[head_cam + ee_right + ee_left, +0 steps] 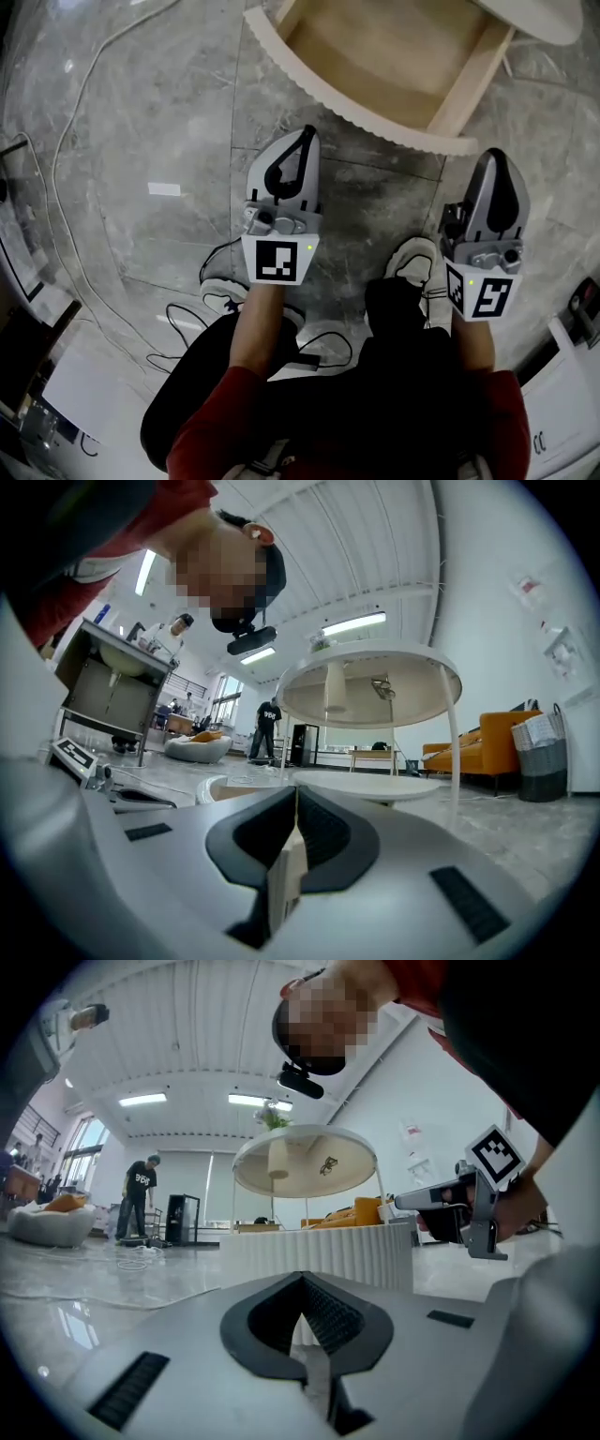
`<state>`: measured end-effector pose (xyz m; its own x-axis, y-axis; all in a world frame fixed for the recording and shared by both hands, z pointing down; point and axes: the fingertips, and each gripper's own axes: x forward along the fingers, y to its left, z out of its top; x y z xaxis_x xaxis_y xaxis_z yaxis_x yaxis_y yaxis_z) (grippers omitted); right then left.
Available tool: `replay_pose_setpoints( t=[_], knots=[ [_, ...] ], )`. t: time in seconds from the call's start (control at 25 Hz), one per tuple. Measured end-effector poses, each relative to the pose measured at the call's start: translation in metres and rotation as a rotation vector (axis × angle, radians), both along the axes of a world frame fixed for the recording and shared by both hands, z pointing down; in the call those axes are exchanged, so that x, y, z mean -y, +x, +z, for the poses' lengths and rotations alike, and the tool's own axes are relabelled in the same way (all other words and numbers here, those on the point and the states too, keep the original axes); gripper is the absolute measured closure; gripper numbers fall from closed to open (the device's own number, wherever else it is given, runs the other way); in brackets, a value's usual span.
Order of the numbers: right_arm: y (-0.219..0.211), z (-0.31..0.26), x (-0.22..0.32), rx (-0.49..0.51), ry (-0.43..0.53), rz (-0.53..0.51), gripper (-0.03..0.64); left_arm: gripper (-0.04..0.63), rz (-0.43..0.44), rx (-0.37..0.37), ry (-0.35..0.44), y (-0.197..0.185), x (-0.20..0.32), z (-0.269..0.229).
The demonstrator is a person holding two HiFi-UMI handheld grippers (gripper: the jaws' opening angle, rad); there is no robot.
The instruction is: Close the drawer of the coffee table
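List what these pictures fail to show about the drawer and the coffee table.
- Back end and runners of the drawer: head view, cut off by the top edge.
- Inside of the drawer: left gripper view, hidden behind its own fluted front.
- Most of the drawer: right gripper view, hidden by the body of the right gripper.
- The table top: head view, only a corner lies inside the frame.
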<state>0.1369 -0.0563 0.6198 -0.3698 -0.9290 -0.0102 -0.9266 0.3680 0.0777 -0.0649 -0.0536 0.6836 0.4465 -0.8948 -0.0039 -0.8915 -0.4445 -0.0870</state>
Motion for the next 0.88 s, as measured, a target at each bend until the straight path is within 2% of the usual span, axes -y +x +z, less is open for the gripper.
replay_pose_setpoints(
  t=[0.16,0.32,0.4,0.44,0.52,0.6,0.88],
  knots=[
    [0.004,0.005,0.004,0.061,-0.033,0.034,0.594,0.588,0.001,0.005,-0.038,0.001,-0.007,0.003],
    [0.003,0.009,0.003,0.01,-0.024,0.022,0.594,0.588,-0.005,0.05,-0.046,-0.001,-0.012,0.006],
    [0.009,0.011,0.002,0.005,-0.018,0.029,0.594,0.588,-0.016,0.05,-0.073,0.001,-0.015,0.013],
    [0.014,0.012,0.003,0.015,-0.021,0.041,0.594,0.573,-0.007,0.041,-0.089,0.004,-0.016,0.015],
    [0.02,0.013,0.004,0.047,-0.033,0.065,0.594,0.424,0.029,0.031,-0.116,0.014,-0.017,0.018],
    [0.022,0.013,0.004,0.07,-0.039,0.076,0.594,0.357,0.059,0.023,-0.131,0.021,-0.016,0.019],
    [0.028,0.017,0.003,0.092,-0.057,0.098,0.594,0.284,0.06,0.049,-0.146,0.023,-0.001,0.03]
  ],
)
